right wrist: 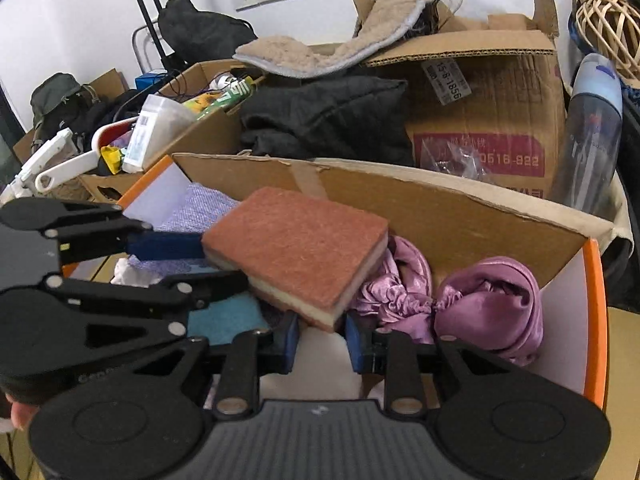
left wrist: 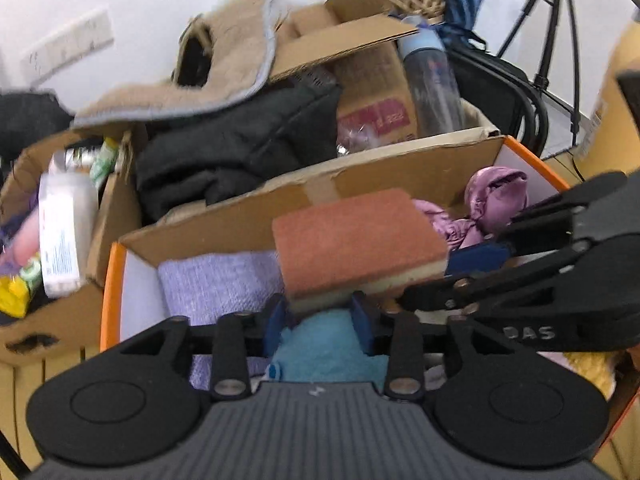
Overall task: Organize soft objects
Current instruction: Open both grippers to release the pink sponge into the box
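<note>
A sponge (left wrist: pixel 356 240) with a rust-red scouring top and cream underside hangs over an orange-rimmed box (left wrist: pixel 110 280). Both grippers hold it. My left gripper (left wrist: pixel 320 316) is shut on its near edge. My right gripper (right wrist: pixel 320 334) is shut on its other corner (right wrist: pixel 298 248). Each gripper reaches into the other's view from the side. In the box lie a lilac towel (left wrist: pixel 216 284), a teal cloth (left wrist: pixel 328 352) and a crumpled purple satin cloth (right wrist: pixel 488 304). The purple cloth also shows in the left wrist view (left wrist: pixel 492 196).
A cardboard flap (right wrist: pixel 420 204) forms the box's far wall. Behind it sit a black padded garment (right wrist: pixel 328 116), a beige fleece piece (right wrist: pixel 340 48), a printed carton (right wrist: pixel 484 120) and a clear bottle (right wrist: pixel 588 136). A box of assorted items (left wrist: pixel 60 232) stands to the left.
</note>
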`<state>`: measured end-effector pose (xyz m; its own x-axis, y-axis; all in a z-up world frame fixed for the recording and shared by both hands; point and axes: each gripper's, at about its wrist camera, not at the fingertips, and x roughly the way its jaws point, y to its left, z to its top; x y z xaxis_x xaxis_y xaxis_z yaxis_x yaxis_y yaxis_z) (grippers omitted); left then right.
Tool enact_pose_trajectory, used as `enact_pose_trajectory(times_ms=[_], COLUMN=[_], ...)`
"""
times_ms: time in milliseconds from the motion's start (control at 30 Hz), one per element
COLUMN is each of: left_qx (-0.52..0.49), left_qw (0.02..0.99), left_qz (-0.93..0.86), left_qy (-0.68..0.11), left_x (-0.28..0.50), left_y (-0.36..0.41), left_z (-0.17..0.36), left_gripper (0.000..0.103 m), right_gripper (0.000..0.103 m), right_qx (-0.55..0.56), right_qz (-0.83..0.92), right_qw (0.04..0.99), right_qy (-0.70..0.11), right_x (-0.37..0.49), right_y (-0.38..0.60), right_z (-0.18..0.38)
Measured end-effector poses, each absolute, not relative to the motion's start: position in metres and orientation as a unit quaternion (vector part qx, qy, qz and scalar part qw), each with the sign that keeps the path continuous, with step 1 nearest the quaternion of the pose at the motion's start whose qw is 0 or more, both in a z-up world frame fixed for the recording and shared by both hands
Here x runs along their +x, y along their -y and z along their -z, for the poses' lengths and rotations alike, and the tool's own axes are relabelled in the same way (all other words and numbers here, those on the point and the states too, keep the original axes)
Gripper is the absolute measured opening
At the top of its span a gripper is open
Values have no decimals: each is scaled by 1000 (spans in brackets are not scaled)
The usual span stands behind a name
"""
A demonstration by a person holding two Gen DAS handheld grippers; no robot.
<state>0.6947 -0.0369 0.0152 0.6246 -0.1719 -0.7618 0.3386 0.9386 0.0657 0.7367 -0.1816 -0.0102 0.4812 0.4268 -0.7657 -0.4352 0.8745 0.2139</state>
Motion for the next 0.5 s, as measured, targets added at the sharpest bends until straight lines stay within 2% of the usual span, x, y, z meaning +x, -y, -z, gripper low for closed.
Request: enact_pose_trajectory(times_ms=[100, 133, 233, 300, 400, 500], left_qx=[87, 83, 75, 64, 49, 49], left_qw=[903, 907, 916, 925, 936, 947], left_qz=[124, 120, 118, 110, 98, 82], left_qy=[-402, -396, -376, -357, -335, -307], left_x=[685, 677, 647, 619, 575, 526], left_y=[32, 30, 27, 24, 17, 15], left_z=[-26, -31, -56, -75, -101, -121], left_gripper=[47, 47, 51, 53, 64, 82], right_gripper=[29, 33, 35, 40, 49, 53], right_qx=[17, 26, 34, 31, 22, -4], right_qz=[-246, -245, -230, -216, -191, -160], right_qw=[864, 867, 879, 887, 904, 922], right_qy=[-439, -434, -417, -406, -381, -352], right_x=[721, 716, 691, 669, 625, 576], right_y=[191, 195, 210, 218, 232, 243], right_z=[-1, -7, -33, -54, -86, -111])
